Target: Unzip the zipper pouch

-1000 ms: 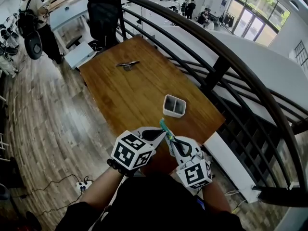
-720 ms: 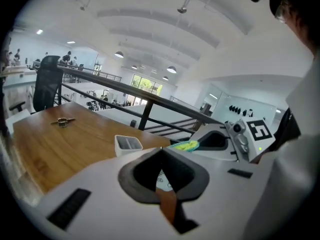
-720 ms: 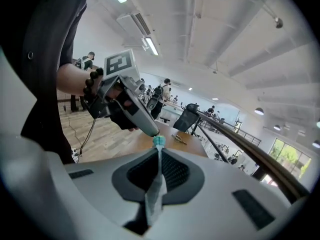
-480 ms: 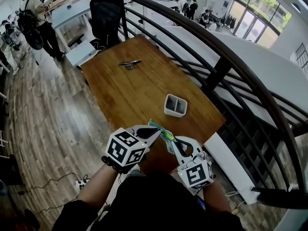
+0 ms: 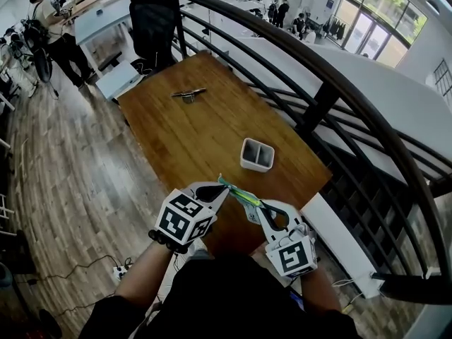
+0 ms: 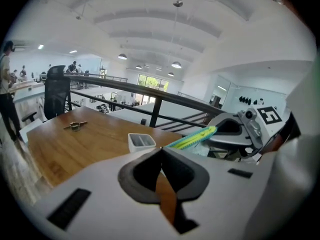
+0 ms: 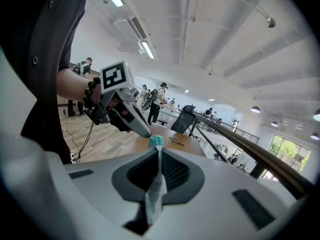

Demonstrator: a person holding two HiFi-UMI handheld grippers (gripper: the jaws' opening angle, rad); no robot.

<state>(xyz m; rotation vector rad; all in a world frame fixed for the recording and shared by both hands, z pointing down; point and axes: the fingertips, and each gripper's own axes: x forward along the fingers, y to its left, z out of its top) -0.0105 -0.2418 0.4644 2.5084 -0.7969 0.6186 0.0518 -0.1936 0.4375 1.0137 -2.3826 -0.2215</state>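
Currently, pouch (image 5: 241,194): held above near edge of worktop (image 5: 191,133), long axis 10-to-4 o'clock in head view. Right gripper (image 5: 263,206): fingers clamped on 4 o'clock end. Left gripper (image 5: 220,183): fingers closed at 10 o'clock tip, apparently on the pull; travel lies along that axis.

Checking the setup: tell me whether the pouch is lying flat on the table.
No, the pouch is off the table, stretched in the air between the left gripper and the right gripper.
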